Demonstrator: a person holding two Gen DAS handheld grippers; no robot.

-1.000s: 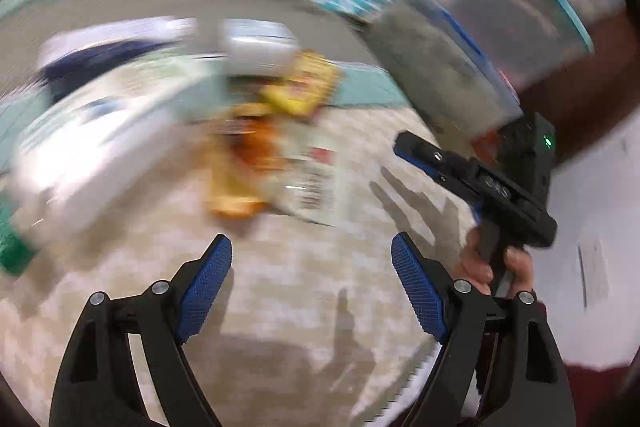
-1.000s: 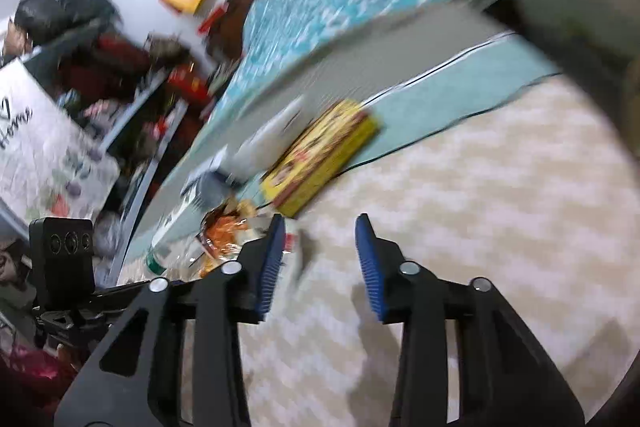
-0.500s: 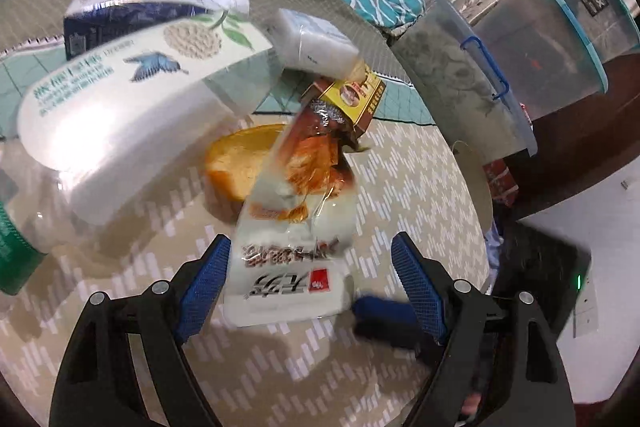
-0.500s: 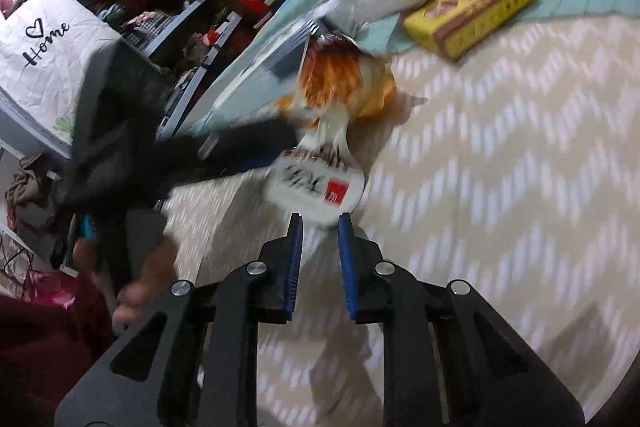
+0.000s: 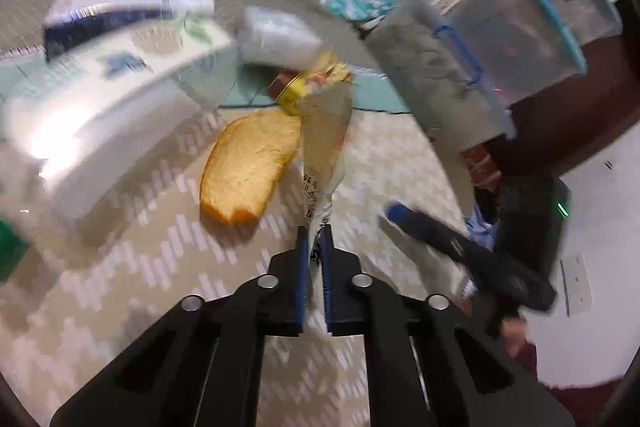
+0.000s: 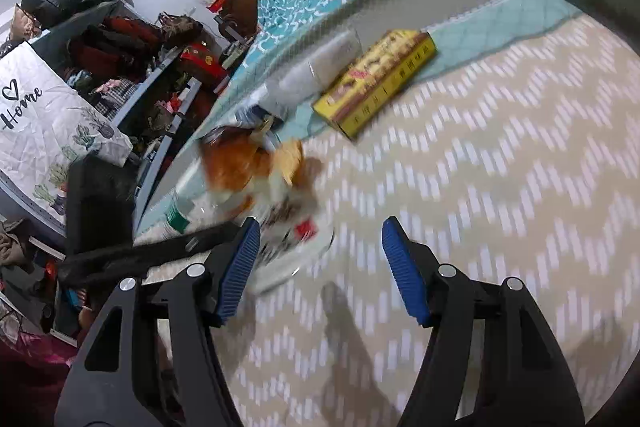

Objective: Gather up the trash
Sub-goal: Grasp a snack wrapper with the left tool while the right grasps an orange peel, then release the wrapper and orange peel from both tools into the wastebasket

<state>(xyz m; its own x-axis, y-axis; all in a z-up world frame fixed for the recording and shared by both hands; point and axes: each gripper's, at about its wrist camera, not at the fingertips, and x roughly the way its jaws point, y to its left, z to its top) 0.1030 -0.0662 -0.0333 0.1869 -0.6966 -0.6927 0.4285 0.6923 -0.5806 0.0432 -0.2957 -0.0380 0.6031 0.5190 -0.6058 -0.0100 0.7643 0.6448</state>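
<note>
Our left gripper [image 5: 315, 239] clenches a clear wrapper [image 5: 326, 131]; the right gripper [image 6: 320, 247] gapes released. Centre frame lies bread [image 5: 250, 165], perhaps; the yellow box [image 6: 376, 83] lettering is unreadable.

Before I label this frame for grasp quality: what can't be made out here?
- Wrapper print: motion-blurred in both views.
- Wrapper's pinched end: hidden between the left gripper fingers.
- Green-capped bottle: cut off by the left-wrist edge.
- Yellow box lettering: blurred, right-wrist view.
</note>
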